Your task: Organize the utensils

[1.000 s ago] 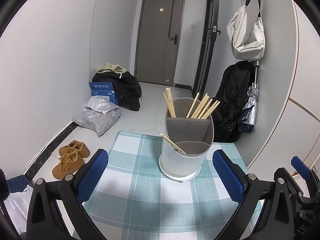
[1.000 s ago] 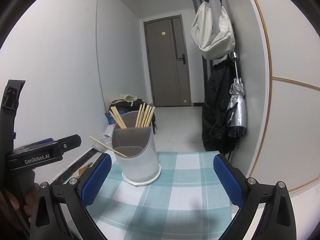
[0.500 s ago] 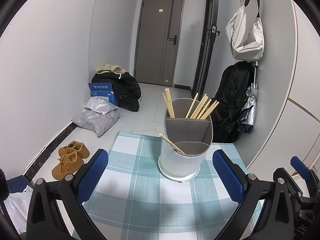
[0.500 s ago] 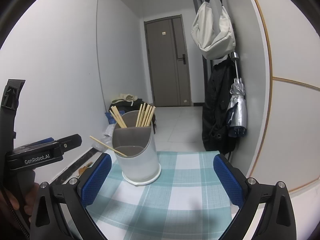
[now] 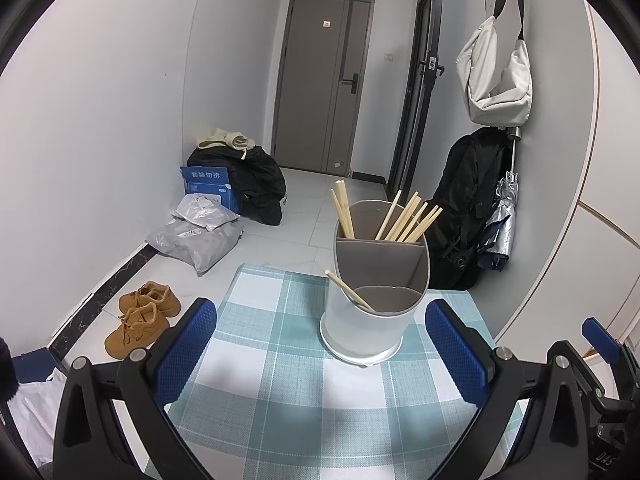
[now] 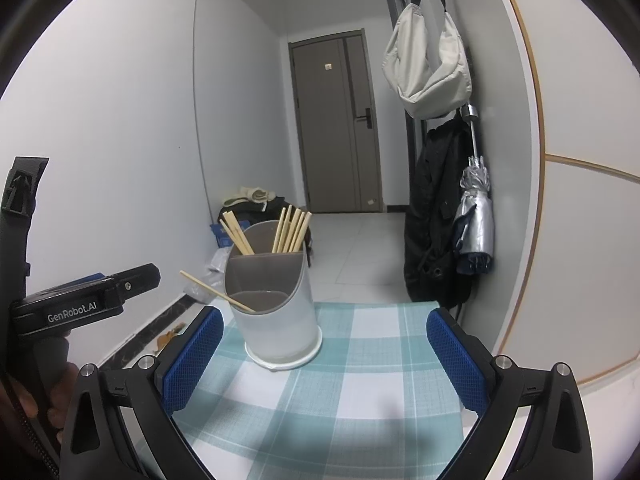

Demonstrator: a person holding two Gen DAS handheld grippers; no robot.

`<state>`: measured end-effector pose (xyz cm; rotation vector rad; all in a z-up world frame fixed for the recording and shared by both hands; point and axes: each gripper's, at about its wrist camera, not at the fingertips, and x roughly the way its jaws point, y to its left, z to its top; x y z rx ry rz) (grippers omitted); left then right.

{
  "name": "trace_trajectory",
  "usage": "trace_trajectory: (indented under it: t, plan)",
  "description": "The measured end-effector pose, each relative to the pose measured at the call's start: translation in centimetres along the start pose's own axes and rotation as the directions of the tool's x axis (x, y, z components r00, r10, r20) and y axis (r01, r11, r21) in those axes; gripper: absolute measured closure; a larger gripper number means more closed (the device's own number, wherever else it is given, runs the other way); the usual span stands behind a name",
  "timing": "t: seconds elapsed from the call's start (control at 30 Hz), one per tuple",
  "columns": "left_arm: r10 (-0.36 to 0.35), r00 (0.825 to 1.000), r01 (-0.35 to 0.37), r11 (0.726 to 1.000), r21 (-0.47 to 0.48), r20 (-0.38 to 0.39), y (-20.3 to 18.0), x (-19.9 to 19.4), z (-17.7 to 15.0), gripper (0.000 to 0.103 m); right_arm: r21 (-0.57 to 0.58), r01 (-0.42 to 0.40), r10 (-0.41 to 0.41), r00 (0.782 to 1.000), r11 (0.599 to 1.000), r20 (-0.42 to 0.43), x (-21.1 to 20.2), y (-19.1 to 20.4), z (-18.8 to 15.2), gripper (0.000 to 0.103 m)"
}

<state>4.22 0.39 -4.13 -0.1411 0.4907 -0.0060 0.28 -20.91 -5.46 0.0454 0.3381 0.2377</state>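
Note:
A white utensil holder point(image 5: 366, 320) with a grey divided insert stands on the teal checked tablecloth point(image 5: 288, 380); it also shows in the right wrist view point(image 6: 280, 320). Several wooden chopsticks point(image 5: 404, 220) stand in its two back compartments. One chopstick point(image 5: 347, 290) leans out of the front compartment to the left, also seen in the right wrist view point(image 6: 216, 292). My left gripper point(image 5: 320, 354) is open and empty, just in front of the holder. My right gripper point(image 6: 324, 360) is open and empty, with the holder a little left of its centre.
The small table ends just behind the holder. A white wall with a black backpack point(image 5: 460, 216), umbrella point(image 5: 500, 224) and hanging beige bag point(image 5: 496, 80) is at the right. Shoes point(image 5: 140, 316), bags and a blue box point(image 5: 208, 188) lie on the floor at the left. The left gripper's body point(image 6: 80, 304) shows at the right wrist view's left.
None beyond a very slight drift of the left wrist view; both grippers stay open and the holder and chopsticks have not moved.

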Motion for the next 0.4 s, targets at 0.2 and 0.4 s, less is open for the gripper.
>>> trace_trajectory:
  t: [0.2,0.4]
  plan:
    - [0.004,1.000,-0.004,1.000,-0.001,0.003,0.01,0.01,-0.07,0.001,-0.003,-0.001,0.001,1.000,1.000,-0.002,0.02,0.01,-0.08,0.000]
    - [0.006,1.000,-0.006,1.000,-0.011,0.007,0.11,0.00,-0.23,0.001,-0.010,-0.002,0.002,1.000,1.000,-0.006,0.01,0.10,-0.26,0.000]
